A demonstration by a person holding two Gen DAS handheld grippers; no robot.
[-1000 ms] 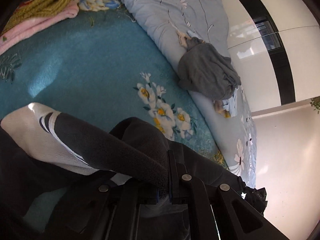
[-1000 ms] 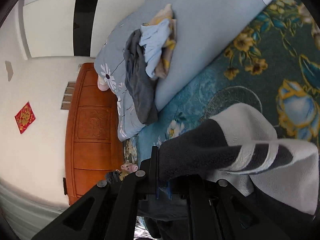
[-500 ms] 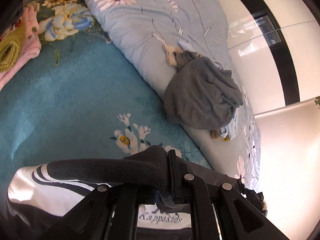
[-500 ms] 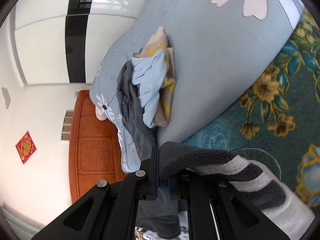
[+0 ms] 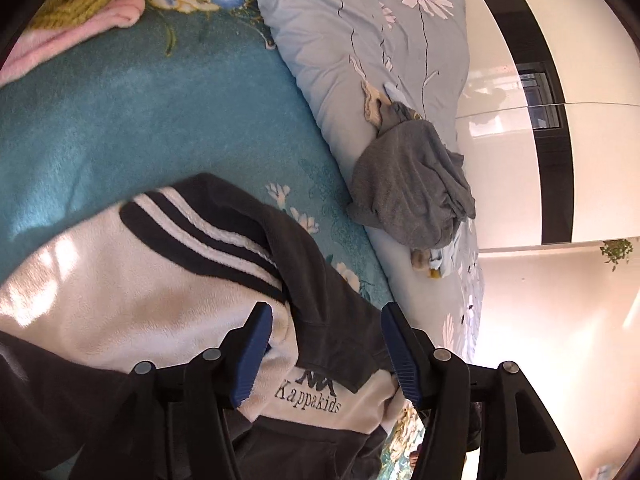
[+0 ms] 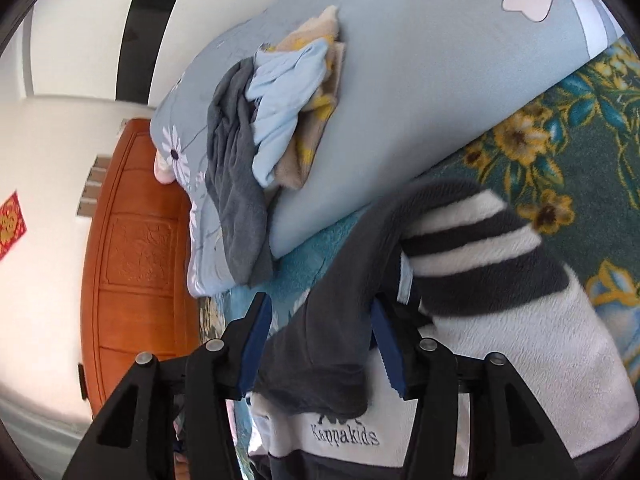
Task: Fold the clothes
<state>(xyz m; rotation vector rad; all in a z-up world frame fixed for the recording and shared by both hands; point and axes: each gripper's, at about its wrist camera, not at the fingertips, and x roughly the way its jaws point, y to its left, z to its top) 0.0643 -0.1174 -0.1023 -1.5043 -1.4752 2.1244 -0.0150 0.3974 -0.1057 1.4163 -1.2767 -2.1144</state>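
1. Both my tongs have let go: half a second back each pair was clamped on a dark fold of the fleece top, and now the blue pads stand spread apart with the cloth lying loose between them.
2. My left tongs (image 5: 326, 344) are released, pads wide, hovering right over the Kappakids fleece top (image 5: 160, 280), which lies on the teal floral blanket (image 5: 140, 120) covering the bed.
3. The dark grey panel of the top runs up between the left pads; the white sleeve with its dark stripes is folded across to the left of them.
4. My right tongs (image 6: 320, 344) are just as slack, jaws apart, with the dark grey flap of the same top (image 6: 500, 340) draped between them and the embroidered "Kappakids" lettering just below.
5. From the right wrist camera the striped sleeve lies to the right of the pads, over the white body of the garment.
6. Beyond the top, a blue-grey daisy-print duvet (image 5: 360, 48) is bunched along the blanket's edge.
7. On that duvet sits a heap of clothes: a grey garment (image 5: 412, 184), with a light blue garment (image 6: 284, 96) and a beige-and-yellow piece (image 6: 316, 120) tucked against it.
8. Far left corner of the left view: a pink folded item (image 5: 80, 36) with something olive-yellow knitted on it.
9. An orange-brown wooden headboard (image 6: 132, 248) stands behind the duvet in the right view.
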